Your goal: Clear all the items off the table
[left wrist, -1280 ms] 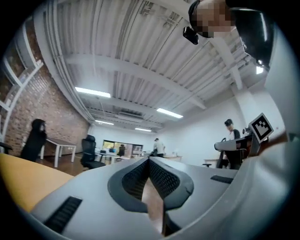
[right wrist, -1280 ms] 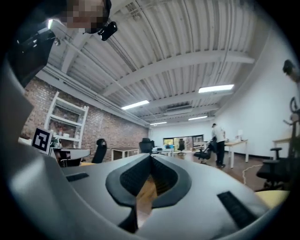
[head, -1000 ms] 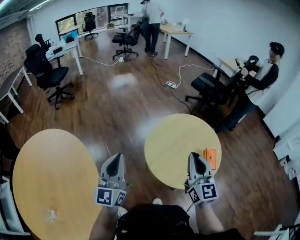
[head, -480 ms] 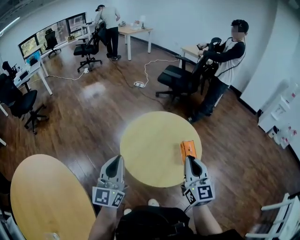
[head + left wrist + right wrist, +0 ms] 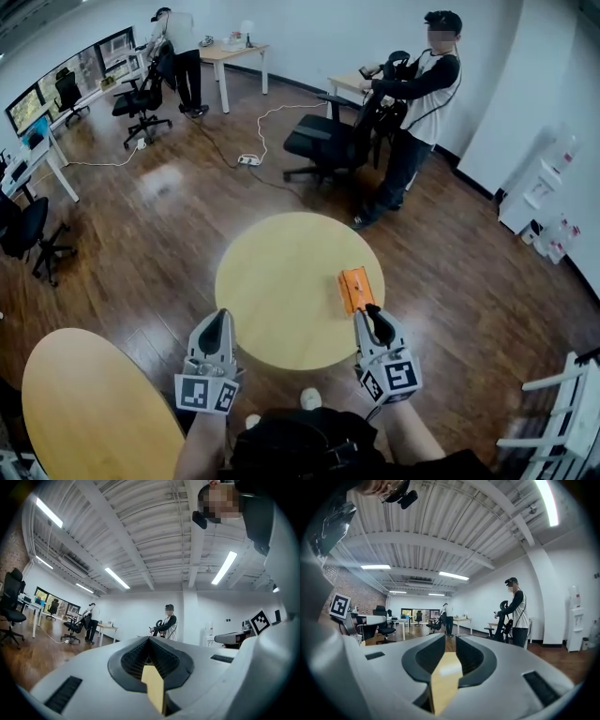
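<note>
I am holding my left gripper (image 5: 217, 319) by the round table's (image 5: 272, 272) near rim, jaws pressed together and empty. My right gripper (image 5: 371, 315) has just been easing its jaws apart — a narrow gap, nothing in it — just short of the orange item (image 5: 355, 288), a flat packet as far as I can tell, lying near the table's right edge. Beyond, a person (image 5: 422, 89) is standing by a black office chair (image 5: 328, 141); a second wooden table (image 5: 84, 403) is sitting at my left.

Evenly bright; lit by ceiling strip lights (image 5: 115, 577) above and ahead of the left gripper (image 5: 149, 641). Pale glare patch on wood floor (image 5: 159, 178) far beyond it. Strong fisheye bending and dark vignetted corners in both gripper views. Background sharp.
</note>
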The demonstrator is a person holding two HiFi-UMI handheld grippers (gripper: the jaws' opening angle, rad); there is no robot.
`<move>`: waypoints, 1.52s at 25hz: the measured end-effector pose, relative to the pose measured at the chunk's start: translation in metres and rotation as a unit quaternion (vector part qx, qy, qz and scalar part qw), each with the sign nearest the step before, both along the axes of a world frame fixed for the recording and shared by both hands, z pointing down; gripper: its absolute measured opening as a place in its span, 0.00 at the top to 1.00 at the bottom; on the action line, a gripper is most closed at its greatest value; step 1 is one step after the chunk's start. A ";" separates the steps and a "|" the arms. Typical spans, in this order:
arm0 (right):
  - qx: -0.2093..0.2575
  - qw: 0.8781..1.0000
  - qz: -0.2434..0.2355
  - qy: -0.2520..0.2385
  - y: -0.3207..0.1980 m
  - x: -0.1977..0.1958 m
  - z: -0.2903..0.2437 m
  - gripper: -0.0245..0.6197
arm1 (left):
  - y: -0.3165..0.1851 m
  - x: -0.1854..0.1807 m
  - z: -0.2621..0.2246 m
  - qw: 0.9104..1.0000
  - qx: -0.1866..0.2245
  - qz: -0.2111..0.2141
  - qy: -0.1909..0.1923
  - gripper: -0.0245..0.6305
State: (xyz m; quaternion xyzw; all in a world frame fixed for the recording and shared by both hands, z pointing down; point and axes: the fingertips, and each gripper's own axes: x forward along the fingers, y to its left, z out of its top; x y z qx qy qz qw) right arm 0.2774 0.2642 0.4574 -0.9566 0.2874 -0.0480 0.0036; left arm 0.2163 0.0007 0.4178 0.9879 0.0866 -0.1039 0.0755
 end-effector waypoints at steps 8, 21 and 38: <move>-0.024 0.998 0.006 -0.049 0.044 0.051 0.032 0.62 | 0.057 0.050 0.015 1.000 -0.008 0.013 -0.022 0.96; -0.155 0.954 0.032 -0.254 0.043 0.123 0.189 0.30 | 0.091 0.135 0.073 0.989 0.005 0.102 -0.110 0.96; -0.232 0.883 0.077 -0.400 0.057 0.132 0.315 0.19 | 0.079 0.173 0.135 0.971 0.008 0.133 -0.200 0.96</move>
